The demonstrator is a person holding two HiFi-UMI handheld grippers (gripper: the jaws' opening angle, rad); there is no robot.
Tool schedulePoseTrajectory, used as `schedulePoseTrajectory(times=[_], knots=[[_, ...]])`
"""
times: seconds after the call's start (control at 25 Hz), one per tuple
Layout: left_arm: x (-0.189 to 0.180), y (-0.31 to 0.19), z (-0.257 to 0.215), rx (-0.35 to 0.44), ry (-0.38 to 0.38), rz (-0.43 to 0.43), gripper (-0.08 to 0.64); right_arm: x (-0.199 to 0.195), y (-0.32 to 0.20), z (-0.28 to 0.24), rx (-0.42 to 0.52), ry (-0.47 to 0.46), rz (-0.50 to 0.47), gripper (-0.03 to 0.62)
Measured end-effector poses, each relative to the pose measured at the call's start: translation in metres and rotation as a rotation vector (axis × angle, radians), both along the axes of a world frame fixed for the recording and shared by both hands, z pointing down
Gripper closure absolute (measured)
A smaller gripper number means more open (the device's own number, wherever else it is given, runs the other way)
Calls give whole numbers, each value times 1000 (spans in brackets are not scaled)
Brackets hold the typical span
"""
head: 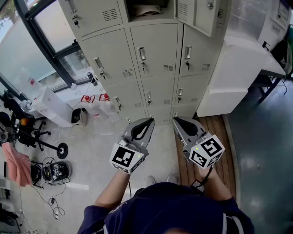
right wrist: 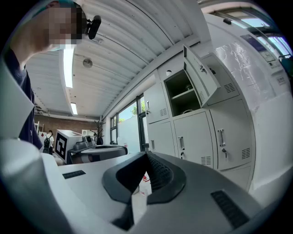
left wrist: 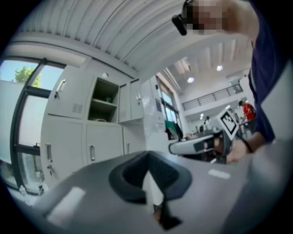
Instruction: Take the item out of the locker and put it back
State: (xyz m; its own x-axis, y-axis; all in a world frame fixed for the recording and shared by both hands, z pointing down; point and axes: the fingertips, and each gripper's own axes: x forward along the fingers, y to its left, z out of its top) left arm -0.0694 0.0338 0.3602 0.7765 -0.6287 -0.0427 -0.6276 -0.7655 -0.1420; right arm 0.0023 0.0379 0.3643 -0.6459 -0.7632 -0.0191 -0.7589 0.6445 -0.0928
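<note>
Pale beige item [head: 149,9] lies inside the open top compartment of the grey metal locker [head: 129,13], untouched.
I hold the left gripper [head: 147,121] and the right gripper [head: 176,120] level and well below it, both clenched on nothing, ready to reach up.

Room fittings: a bank of pale grey steel lockers [head: 155,59] along the far wall, a dark-framed window [head: 50,32] at far left admitting daylight, and a white cabinet [head: 238,77] at far right. Floor: pale concrete [head: 96,141] at left, wooden boards [head: 217,132] at the locker foot, dark grey floor [head: 263,155] at right; loose cables [head: 52,201] and a black wheeled base [head: 62,150] lie near left. Ceiling: white ribbed panels [right wrist: 119,50], one lit strip light [right wrist: 68,64].
</note>
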Motion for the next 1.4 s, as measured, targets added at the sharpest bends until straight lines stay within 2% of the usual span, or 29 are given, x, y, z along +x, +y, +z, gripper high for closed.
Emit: schedulePoseTrajectory(times=[0.76,1.12,1.4], knots=[[24,2,2,-11,12,-30,557,29,2,2,13,-15,0,588],[53,12,-5,22,6,-58,557,55,10,-4,32,-21,-36,588],[60,12,-11,42,-3,-77,557,61,10,-9,46,-29,-61,588]])
